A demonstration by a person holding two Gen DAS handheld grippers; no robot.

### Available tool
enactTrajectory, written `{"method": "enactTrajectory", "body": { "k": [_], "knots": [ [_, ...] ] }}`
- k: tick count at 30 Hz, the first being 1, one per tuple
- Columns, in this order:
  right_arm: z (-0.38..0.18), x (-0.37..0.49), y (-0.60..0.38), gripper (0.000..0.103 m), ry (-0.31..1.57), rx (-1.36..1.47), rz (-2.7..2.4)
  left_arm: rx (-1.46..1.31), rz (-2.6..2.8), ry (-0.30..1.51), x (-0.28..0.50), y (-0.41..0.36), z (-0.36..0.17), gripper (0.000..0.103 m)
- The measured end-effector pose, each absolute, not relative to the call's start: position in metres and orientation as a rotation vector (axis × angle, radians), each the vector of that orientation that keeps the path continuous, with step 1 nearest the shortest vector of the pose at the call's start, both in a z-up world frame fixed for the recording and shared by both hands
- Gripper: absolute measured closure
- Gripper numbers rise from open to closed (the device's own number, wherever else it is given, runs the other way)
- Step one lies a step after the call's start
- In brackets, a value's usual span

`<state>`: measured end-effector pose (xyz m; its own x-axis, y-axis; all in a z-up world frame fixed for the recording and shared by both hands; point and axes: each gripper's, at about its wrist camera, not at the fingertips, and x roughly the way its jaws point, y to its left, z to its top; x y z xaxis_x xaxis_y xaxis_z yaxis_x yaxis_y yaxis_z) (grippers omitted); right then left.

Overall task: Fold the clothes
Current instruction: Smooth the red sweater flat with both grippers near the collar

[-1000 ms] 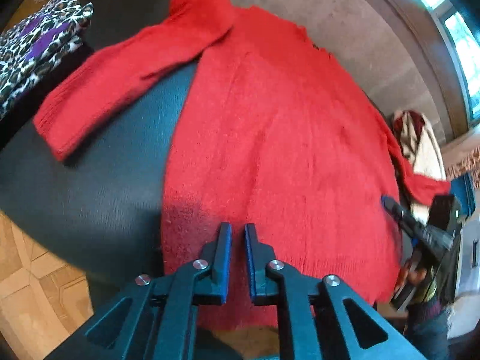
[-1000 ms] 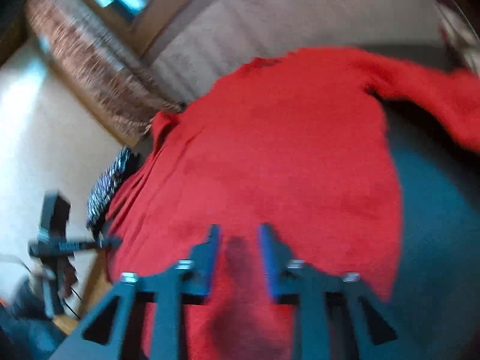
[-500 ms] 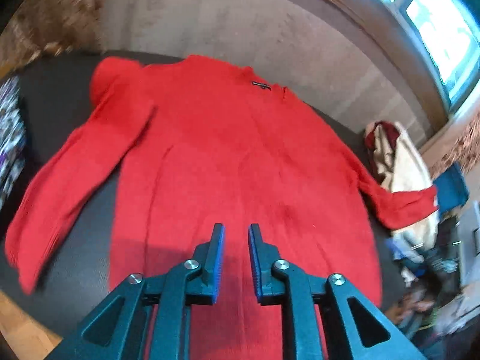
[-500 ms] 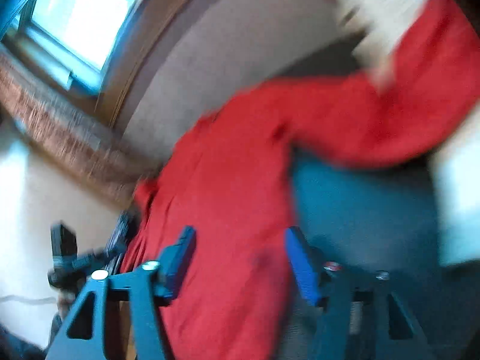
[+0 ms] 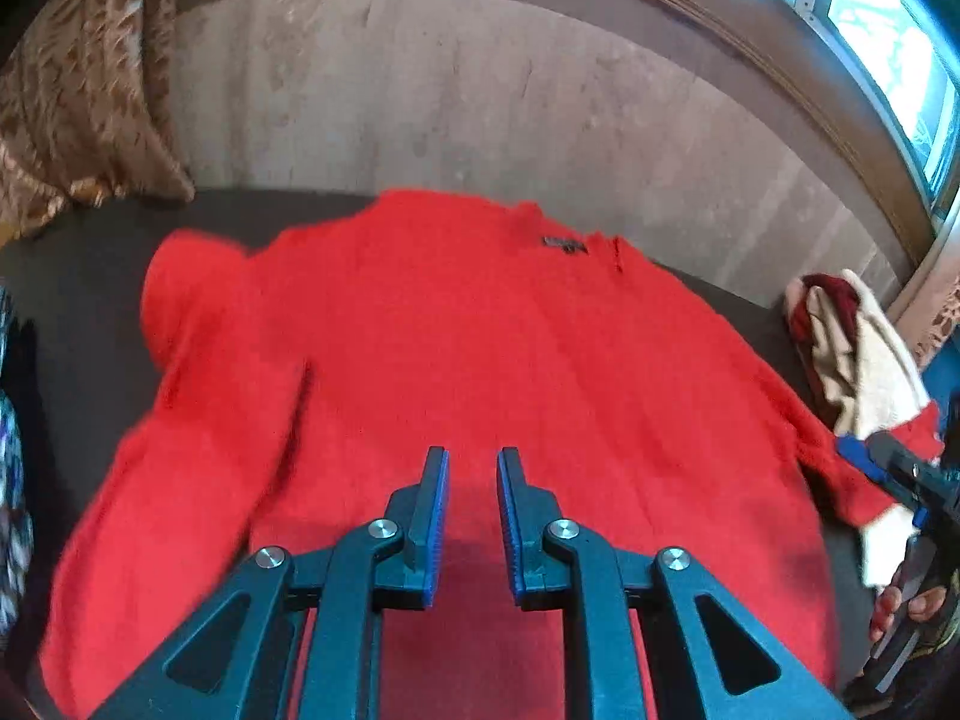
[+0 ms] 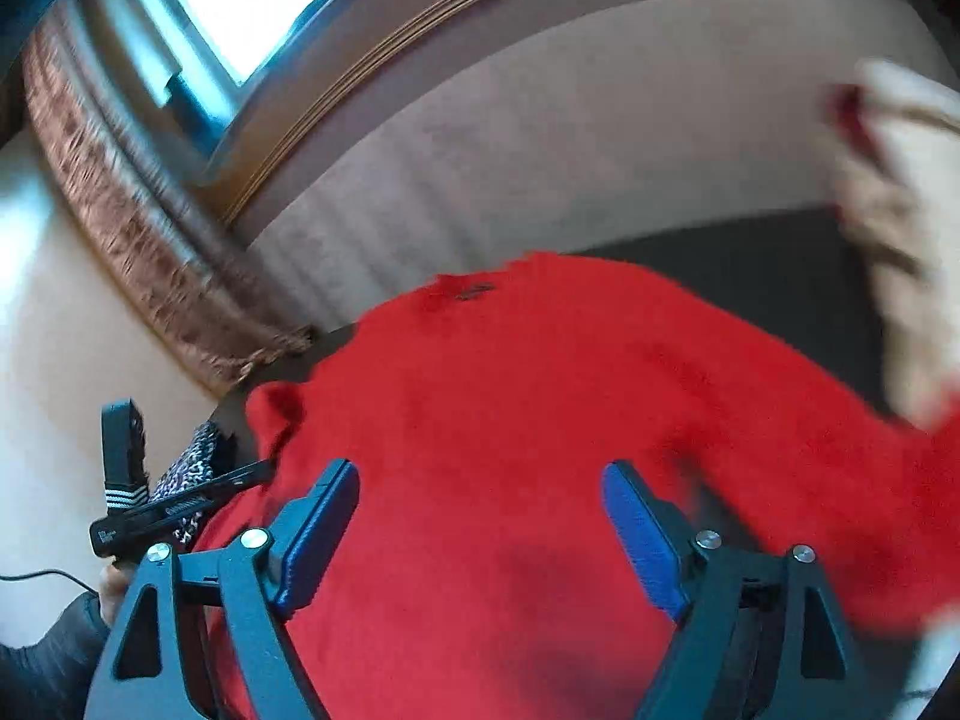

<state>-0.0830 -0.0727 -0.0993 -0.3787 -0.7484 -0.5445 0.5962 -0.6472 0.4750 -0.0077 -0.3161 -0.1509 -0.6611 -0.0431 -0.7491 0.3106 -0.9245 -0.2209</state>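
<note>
A red knitted sweater (image 5: pixel 480 348) lies spread flat on a dark surface (image 5: pixel 78 282), with its collar label at the far side. Its left sleeve (image 5: pixel 180 450) runs down toward the near left. The right sleeve cuff (image 5: pixel 864 492) reaches the right edge. My left gripper (image 5: pixel 471 462) hovers over the sweater's lower middle, open by a narrow gap with nothing between its fingers. In the right wrist view, my right gripper (image 6: pixel 480 468) stands wide open above the sweater (image 6: pixel 540 390), holding nothing. The right gripper's fingers (image 5: pixel 888 462) also show beside the right cuff.
A cream and maroon pile of clothes (image 5: pixel 852 348) lies at the right end of the surface. A leopard-print garment (image 5: pixel 12 480) sits at the left edge. Behind are a plain wall (image 5: pixel 480 108), a patterned curtain (image 5: pixel 72 90) and a window (image 5: pixel 888 30). A hand (image 5: pixel 900 606) holds the right tool.
The left view has swung from the sweater's left side to its lower middle, and its gap has widened slightly. My right gripper has opened wide and moved over the sweater's right part.
</note>
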Motion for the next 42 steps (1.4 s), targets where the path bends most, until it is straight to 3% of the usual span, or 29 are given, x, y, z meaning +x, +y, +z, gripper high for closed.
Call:
{"method": "enactTrajectory", "body": {
  "k": [5, 10, 18, 21, 27, 34, 38, 40, 42],
  "knots": [
    [-0.114, -0.132, -0.165, 0.019, -0.161, 1.033, -2.072, 1.223, -2.546, 0.479, -0.031, -0.343, -0.178, 0.088],
    [-0.153, -0.157, -0.18, 0.018, -0.054, 1.116, -2.17, 1.136, -2.559, 0.53, 0.019, -0.359, -0.196, 0.085],
    [-0.165, -0.14, -0.149, 0.018, -0.223, 1.079, -2.08, 1.133, -2.465, 0.682, 0.04, -0.363, -0.172, 0.095],
    [-0.16, -0.138, -0.16, 0.017, -0.155, 1.092, -2.082, 1.057, -2.607, 0.653, 0.007, -0.354, -0.141, 0.088],
    [-0.136, -0.162, -0.191, 0.023, -0.071, 1.024, -2.08, 1.053, -2.705, 0.511, -0.079, -0.35, -0.123, 0.088],
    [-0.14, -0.208, -0.239, 0.024, 0.077, 1.036, -2.07, 1.149, -2.639, 0.446, -0.15, -0.382, -0.156, 0.088],
    [-0.15, -0.214, -0.237, 0.024, 0.091, 1.04, -2.137, 1.184, -2.611, 0.417, -0.152, -0.392, -0.181, 0.087],
    [-0.156, -0.218, -0.236, 0.031, 0.099, 1.042, -2.171, 1.149, -2.582, 0.446, -0.14, -0.399, -0.188, 0.085],
    [-0.161, -0.221, -0.235, 0.042, 0.106, 1.043, -2.204, 1.088, -2.508, 0.505, -0.119, -0.41, -0.191, 0.093]
  ]
}}
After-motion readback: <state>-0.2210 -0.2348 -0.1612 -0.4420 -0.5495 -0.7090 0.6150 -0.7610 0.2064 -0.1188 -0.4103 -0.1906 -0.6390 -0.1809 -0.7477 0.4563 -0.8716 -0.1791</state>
